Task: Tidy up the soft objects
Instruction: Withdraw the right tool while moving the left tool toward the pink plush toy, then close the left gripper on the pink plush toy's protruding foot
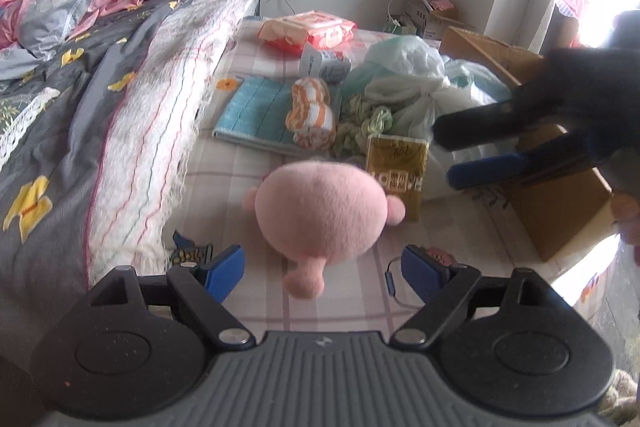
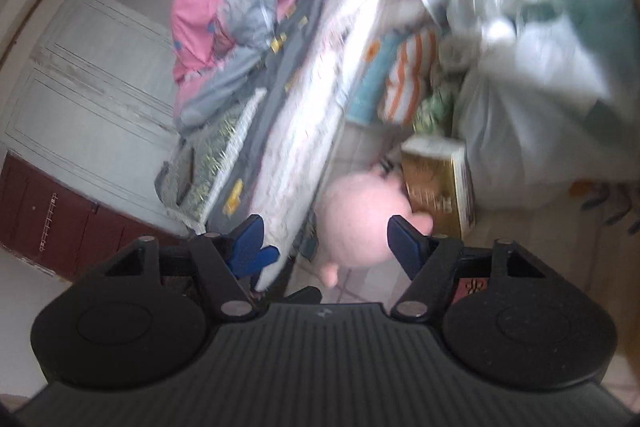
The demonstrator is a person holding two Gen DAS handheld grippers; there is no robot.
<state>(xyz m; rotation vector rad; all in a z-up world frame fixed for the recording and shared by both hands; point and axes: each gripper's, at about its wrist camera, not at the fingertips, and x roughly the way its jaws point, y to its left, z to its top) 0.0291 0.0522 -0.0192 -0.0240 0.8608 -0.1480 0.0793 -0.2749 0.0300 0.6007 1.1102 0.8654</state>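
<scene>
Now, plush: we see the pink plush toy lying on the checked mattress sheet, just ahead of our left gripper and close to the hanging fringed blanket.
Left gripper: its jaws stand wide and empty, one blue pad on each side of the toy's lower foot, not pressing it.
Right gripper: in the left view the right gripper comes in from the right above the gold book, jaws parted and empty.
Risk, collision: we judge both grippers are heading toward the same toy, so they could knock together over it.
Risk, grip: the round body is broad; closing low may pinch only the small foot, and the toy could swing or drop.
Risk, snag: the blanket fringe hangs near the left pad and could be caught.
Risk, blur: the right view is smeared, so its aim is unsure.
Edges: blanket on the left, book and plastic bags behind, cardboard box on the right.
Open room: bare sheet lies in front of the toy, toward us.
</scene>
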